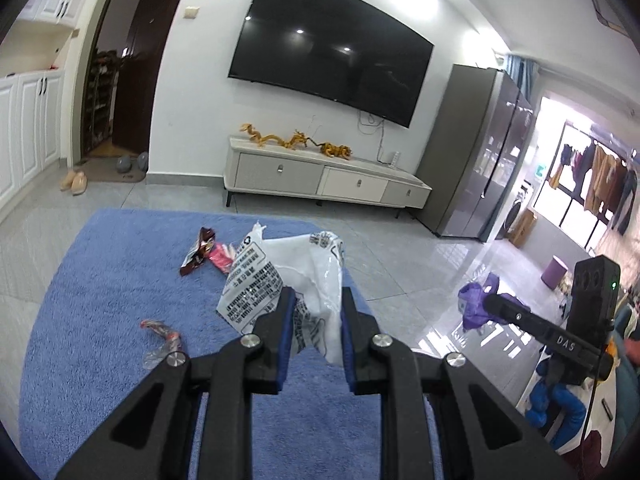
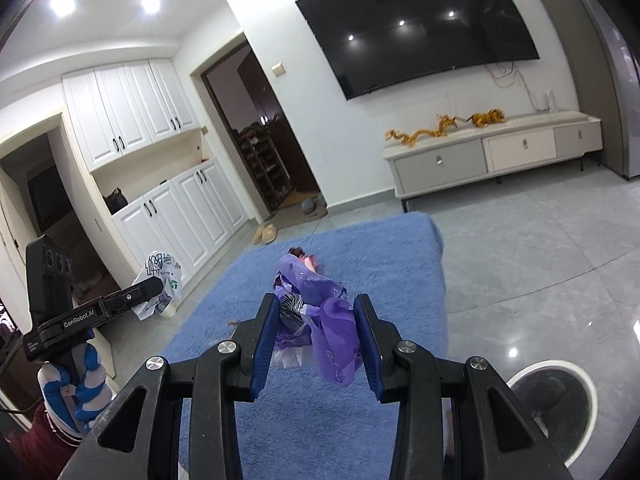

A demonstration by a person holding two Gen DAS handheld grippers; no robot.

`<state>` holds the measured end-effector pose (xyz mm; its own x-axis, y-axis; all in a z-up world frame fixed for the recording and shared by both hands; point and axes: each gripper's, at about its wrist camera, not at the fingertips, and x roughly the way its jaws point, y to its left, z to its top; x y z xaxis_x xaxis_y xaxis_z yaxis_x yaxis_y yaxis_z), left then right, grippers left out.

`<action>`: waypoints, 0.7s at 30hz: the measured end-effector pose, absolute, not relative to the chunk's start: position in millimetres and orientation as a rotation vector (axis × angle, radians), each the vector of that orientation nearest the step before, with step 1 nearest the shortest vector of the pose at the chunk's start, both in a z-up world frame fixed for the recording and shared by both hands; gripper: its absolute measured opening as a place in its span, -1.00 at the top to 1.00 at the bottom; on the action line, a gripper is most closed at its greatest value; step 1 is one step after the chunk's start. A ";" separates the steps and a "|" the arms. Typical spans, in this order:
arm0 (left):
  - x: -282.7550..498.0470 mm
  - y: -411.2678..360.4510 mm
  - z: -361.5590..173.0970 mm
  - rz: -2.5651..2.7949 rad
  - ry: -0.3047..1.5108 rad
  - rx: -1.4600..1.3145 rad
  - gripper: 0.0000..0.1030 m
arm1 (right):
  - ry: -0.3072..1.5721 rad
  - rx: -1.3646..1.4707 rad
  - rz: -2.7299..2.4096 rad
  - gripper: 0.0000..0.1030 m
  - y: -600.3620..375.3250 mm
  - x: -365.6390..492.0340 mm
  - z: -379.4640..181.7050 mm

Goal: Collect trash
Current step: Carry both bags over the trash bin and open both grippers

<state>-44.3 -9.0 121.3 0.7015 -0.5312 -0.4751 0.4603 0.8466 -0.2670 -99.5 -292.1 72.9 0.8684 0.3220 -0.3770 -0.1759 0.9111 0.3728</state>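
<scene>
Trash, four pieces visible. White printed plastic bag: clamped between the blue pads of the left gripper, jaws narrow, bag held clear above the blue rug. Purple plastic bag: crumpled, pinched in the right gripper, jaws narrow on it, hanging over the same rug. Dark red snack wrapper: lying on the rug, touching a pink wrapper beside it. Clear wrapper with red-orange print: on the rug, nearer the left gripper, well apart from the other two. Round white-rimmed bin: on the grey tile floor, beside the rug, at lower right of the right wrist view.
</scene>
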 end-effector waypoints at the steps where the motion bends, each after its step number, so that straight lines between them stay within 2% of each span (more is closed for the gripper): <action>1: -46.5 -13.0 122.9 -0.558 0.567 -0.124 0.62 | 0.437 0.330 0.255 0.30 -296.2 -103.5 75.5; 9: -47.6 -62.5 121.8 -0.609 0.593 -0.059 0.62 | 0.383 0.346 0.124 0.30 -354.7 -137.6 75.0; 21: -32.6 -185.2 85.6 -0.781 0.708 0.067 0.62 | 0.431 0.497 -0.084 0.30 -448.0 -164.2 25.1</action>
